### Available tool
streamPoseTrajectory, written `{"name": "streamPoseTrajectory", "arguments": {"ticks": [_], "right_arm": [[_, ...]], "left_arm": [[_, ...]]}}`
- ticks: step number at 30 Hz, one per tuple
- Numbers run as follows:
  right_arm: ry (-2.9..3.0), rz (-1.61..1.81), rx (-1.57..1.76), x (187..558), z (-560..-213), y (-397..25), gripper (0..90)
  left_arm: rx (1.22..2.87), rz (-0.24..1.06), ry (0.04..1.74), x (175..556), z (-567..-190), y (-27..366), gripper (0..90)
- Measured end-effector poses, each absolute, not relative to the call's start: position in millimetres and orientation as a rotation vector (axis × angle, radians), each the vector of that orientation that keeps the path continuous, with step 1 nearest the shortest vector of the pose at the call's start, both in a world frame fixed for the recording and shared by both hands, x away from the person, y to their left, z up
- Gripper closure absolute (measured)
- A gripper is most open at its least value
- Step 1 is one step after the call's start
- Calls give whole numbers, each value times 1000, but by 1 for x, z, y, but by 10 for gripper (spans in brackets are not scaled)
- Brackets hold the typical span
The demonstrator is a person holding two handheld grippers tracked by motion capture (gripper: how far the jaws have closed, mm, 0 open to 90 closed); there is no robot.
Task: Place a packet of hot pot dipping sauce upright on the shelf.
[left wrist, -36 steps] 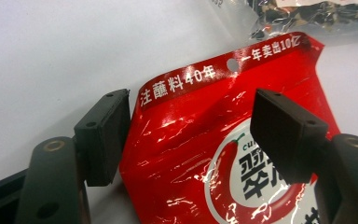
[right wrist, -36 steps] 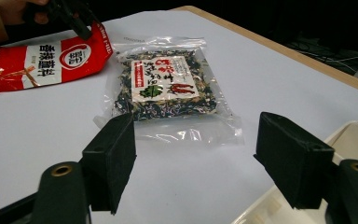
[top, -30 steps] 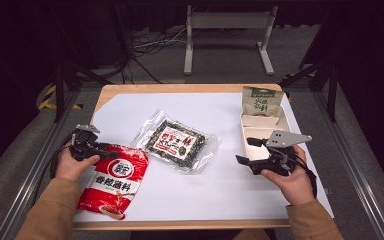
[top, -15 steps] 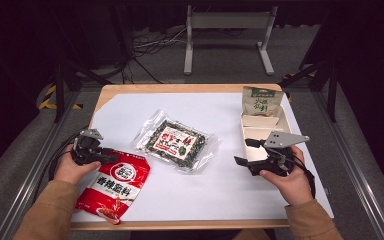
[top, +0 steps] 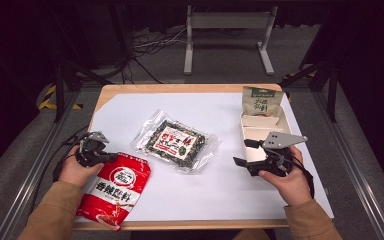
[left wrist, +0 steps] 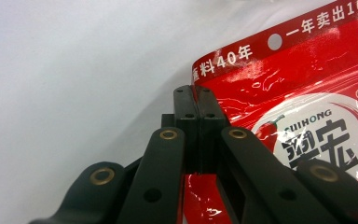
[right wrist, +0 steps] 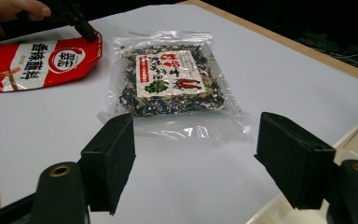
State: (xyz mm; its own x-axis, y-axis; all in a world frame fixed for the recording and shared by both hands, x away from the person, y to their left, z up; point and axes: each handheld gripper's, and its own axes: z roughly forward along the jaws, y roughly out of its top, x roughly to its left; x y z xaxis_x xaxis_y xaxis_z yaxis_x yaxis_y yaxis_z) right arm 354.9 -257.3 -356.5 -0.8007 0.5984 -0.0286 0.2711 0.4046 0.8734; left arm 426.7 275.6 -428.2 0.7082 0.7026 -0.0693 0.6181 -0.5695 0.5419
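two grippers are at work, and the step in hand looks like the grasp on the red pouch (top: 114, 191). the left gripper (top: 94, 151) has its jaws clenched on the pouch's top corner, seen close in the left gripper view, where the two black tips meet over the red edge (left wrist: 196, 100). the pouch lies flat at the near left of the bench (top: 220, 200), its lower end at the front edge. the right gripper (top: 248, 154) hangs near the white tray (top: 260, 131) with its jaws released and wide apart, holding nothing, and points toward the clear packet (right wrist: 168, 79) at mid-bench. next, i judge, the pouch must be lifted or dragged by that corner; the film is slick, so the pinch needs to hold firm. the left forearm lies low along the bench's left side, the hand turned inward; the right hand is held just above the surface.
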Motion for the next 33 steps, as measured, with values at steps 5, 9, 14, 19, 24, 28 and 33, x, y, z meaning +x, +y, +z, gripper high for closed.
{"name": "streamPoseTrajectory", "arguments": {"ticks": [5,9,14,19,24,28,33], "right_arm": [[2327,1350,754,355,-357,-257,284],[2328,1350,750,356,-357,-255,287],[2326,1350,746,356,-357,-253,296],[2331,1348,745,356,-358,-250,307],[2338,1354,741,355,-358,-249,333],[2325,1371,741,353,-354,-251,348],[2313,1379,740,351,-351,-253,348]], "left_arm": [[2329,225,1023,423,-416,283,900],[2276,263,1027,418,-399,292,900],[2174,293,1029,406,-378,300,900],[2112,312,985,389,-356,298,900],[2095,345,914,372,-333,289,900],[2058,369,850,355,-316,284,900],[2032,421,788,336,-304,275,900]]}}
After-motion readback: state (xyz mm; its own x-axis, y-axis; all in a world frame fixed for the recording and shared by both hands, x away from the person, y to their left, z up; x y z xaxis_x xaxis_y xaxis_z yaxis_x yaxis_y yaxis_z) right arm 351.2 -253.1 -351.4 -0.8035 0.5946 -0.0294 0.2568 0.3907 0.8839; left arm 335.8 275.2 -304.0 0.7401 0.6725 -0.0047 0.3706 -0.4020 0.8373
